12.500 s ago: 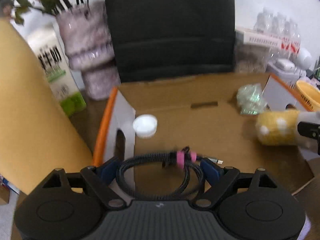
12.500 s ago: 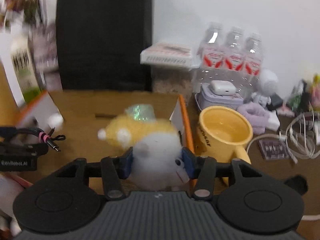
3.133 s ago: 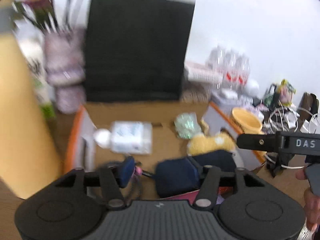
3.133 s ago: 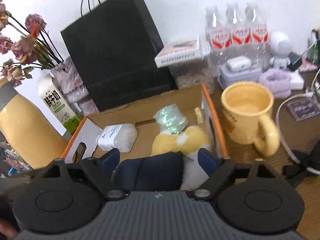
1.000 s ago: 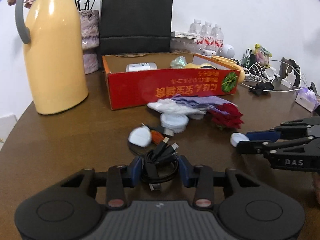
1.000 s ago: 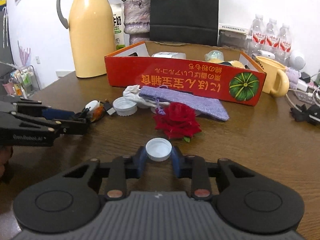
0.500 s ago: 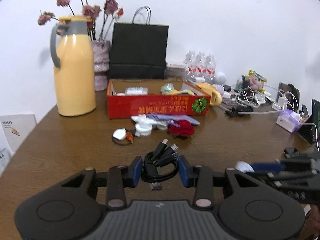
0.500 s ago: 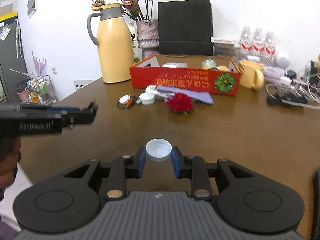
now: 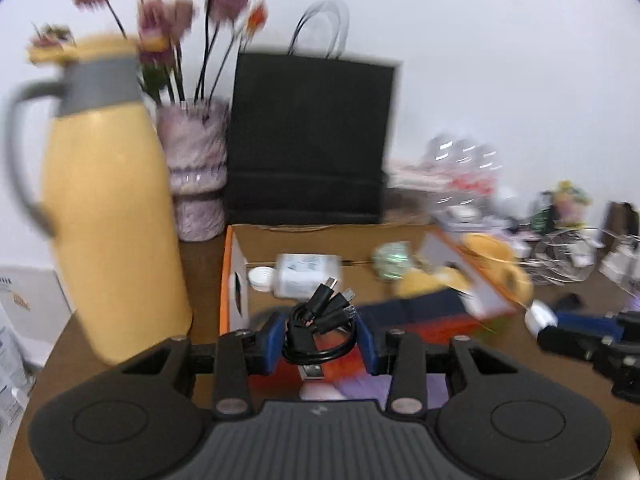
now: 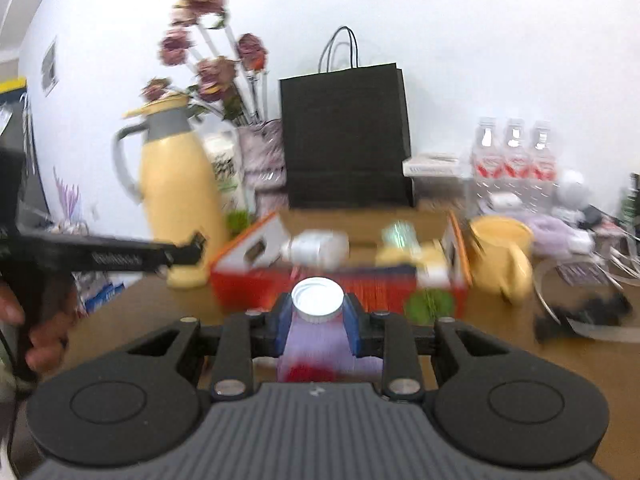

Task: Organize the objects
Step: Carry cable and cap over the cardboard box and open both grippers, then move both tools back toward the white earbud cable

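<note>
Counts: two grippers, each with one item. One red cardboard box (image 10: 256, 284); inside it one white bottle (image 9: 306, 274), one shiny green wad (image 9: 390, 264), one yellow plush (image 9: 424, 282), one dark blue pouch (image 9: 424, 306). Three water bottles (image 10: 514, 154) in a row at the back right.

Left gripper (image 9: 319, 340) was pinched on a coiled black cable bundle (image 9: 320, 330), several plug ends fanning up and to the right, one USB plug hanging below the coil. The bundle sat at the box's near edge; whether it was over the interior could not be told.

Right gripper (image 10: 318, 318) was pinched on a white bottle cap (image 10: 318, 295), round, ribbed rim, open face toward the camera, held in front of the box's near wall.

Surroundings: yellow thermos jug (image 10: 180, 204) left of the box, vase of dried flowers (image 9: 196, 172) and black paper bag (image 10: 346, 140) behind it, yellow mug (image 10: 502, 252) just right of it. Purple cloth (image 10: 320, 346) and a red object (image 10: 304, 372) lay on the table below the right fingers. Both views were motion-blurred; the box print was unreadable.
</note>
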`<act>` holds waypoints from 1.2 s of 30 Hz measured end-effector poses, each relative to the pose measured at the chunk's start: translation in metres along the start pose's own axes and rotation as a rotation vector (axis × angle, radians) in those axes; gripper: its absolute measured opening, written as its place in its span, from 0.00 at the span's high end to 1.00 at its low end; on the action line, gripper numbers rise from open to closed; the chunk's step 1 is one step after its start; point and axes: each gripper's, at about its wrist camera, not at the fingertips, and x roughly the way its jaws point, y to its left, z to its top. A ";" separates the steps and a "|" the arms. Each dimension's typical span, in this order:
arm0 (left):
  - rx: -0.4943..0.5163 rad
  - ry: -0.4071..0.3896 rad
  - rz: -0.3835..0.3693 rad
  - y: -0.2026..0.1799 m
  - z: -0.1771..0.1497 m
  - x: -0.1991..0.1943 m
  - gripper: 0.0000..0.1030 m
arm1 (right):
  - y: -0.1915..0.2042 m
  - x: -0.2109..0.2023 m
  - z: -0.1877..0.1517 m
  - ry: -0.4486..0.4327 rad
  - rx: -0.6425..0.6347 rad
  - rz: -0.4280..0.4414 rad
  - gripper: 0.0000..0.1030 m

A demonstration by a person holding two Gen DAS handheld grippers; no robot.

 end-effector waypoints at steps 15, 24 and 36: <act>-0.056 0.117 0.116 0.032 0.042 0.138 0.37 | -0.036 0.196 0.055 0.185 0.066 -0.081 0.41; -0.026 0.020 0.152 0.011 0.030 0.038 0.23 | -0.045 0.107 0.069 0.099 0.097 -0.099 0.28; -0.032 -0.141 -0.197 -0.034 -0.116 -0.191 0.03 | 0.026 -0.111 -0.066 -0.010 0.011 -0.106 0.00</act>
